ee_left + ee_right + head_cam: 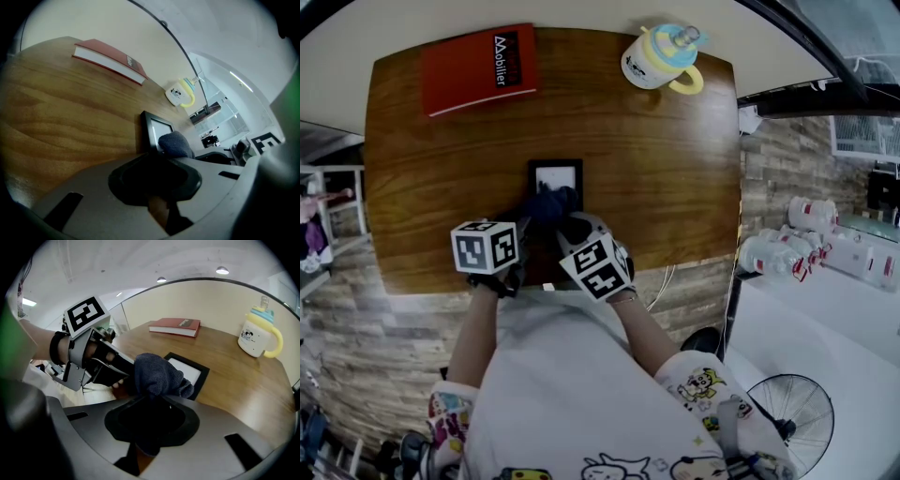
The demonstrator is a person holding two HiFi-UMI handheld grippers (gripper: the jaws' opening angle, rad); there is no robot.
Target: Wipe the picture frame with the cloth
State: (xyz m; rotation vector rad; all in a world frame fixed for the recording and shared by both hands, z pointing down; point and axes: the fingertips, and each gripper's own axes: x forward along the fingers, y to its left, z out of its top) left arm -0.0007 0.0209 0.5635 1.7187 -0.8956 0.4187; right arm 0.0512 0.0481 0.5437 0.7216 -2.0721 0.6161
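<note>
Right fingers [150, 395] on cloth [159, 373] atop picture frame [188, 371], left fingers [156, 155] on frame

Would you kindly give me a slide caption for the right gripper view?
Right tool holds a dark cloth over the picture frame on the wooden table.

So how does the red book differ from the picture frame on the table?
The red book is larger, red with a dark label; the picture frame is smaller, black-rimmed with a pale centre. The book sits uncovered at the far left corner; the frame lies toward the near edge, its near end under the dark cloth. Both are rectangular and lie flat on the wooden table.
</note>
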